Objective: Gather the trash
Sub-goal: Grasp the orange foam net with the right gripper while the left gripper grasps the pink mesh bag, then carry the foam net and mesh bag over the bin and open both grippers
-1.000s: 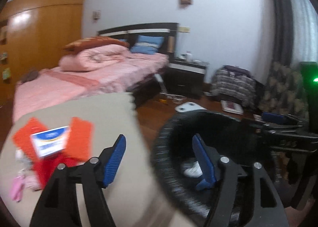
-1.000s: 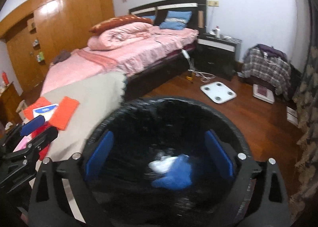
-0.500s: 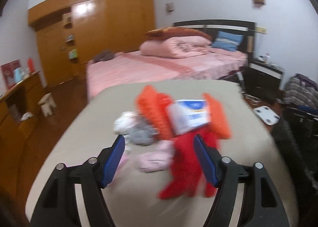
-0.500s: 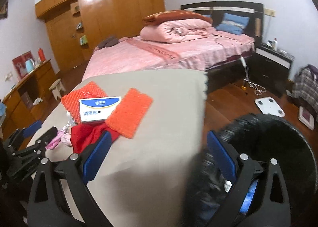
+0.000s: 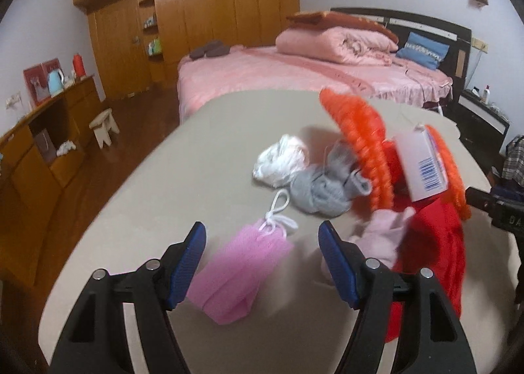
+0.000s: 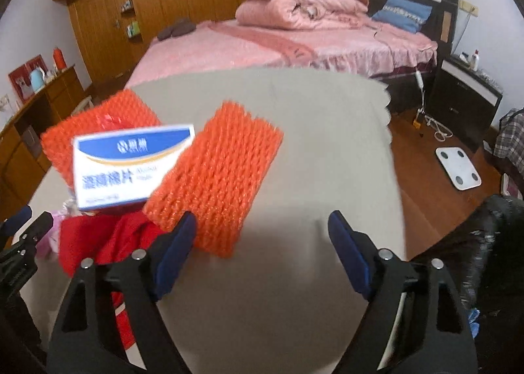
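Both grippers are swinging off the black bin and onto the beige-covered table (image 6: 294, 151): a second ago each camera was staring into that bin, now only its dark rim (image 6: 491, 243) is peeking in at the right wrist view's lower right.

The right gripper (image 6: 262, 246) is hovering over bare cloth, its jaws having just been closing a little yet standing apart with nothing between them. Its left pad is sitting just beside the orange ribbed foam sleeve (image 6: 219, 177). Next to that, the white-and-blue cardboard box (image 6: 127, 167) is lying on a second orange sleeve, above a crumpled red cloth (image 6: 98, 243).

The left gripper (image 5: 262, 256) is also spread and empty, framing the pink mesh pouch (image 5: 242, 272) with its white drawstring; whether the pads are touching it, I cannot tell. Beyond are lying a grey wad (image 5: 321, 190) and a white crumpled wad (image 5: 281, 161).

The risk now: the pieces are crowded, so a hasty close could snag the red cloth or drag the box along, and the limp pouch could slip from a shallow pinch.
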Demonstrator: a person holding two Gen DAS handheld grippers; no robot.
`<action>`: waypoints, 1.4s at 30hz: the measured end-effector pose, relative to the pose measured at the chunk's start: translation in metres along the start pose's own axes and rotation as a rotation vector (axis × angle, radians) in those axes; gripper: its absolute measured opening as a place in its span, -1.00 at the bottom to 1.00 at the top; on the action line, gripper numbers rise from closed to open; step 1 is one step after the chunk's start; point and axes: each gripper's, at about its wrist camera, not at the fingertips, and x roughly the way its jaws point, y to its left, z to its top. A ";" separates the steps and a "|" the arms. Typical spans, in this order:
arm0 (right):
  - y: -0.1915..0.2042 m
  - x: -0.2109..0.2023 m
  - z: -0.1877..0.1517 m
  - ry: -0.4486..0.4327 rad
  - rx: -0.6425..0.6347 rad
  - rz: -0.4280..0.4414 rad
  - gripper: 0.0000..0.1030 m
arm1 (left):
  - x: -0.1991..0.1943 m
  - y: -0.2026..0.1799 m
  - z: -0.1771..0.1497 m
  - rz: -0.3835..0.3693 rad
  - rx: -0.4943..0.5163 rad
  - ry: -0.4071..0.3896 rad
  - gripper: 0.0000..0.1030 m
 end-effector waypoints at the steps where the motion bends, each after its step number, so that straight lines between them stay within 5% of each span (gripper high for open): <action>1: 0.003 0.003 0.000 0.012 -0.009 0.003 0.45 | 0.001 0.001 -0.001 -0.001 -0.003 0.012 0.36; 7: 0.009 0.008 -0.001 0.036 -0.034 0.044 0.13 | 0.014 0.007 -0.003 -0.010 -0.029 0.078 0.27; 11: 0.014 0.006 -0.002 0.044 -0.042 0.128 -0.52 | 0.020 0.007 -0.005 -0.028 -0.027 0.112 -0.14; 16: 0.013 -0.001 -0.002 0.040 -0.029 0.154 -0.76 | 0.021 0.013 -0.006 -0.061 -0.033 0.113 -0.52; 23: 0.007 -0.032 0.003 -0.013 -0.037 0.161 -0.80 | -0.002 0.018 -0.005 -0.080 -0.067 0.034 -0.72; 42: -0.014 -0.105 0.006 -0.105 -0.018 0.172 -0.80 | -0.067 -0.029 0.031 -0.145 -0.023 -0.113 -0.73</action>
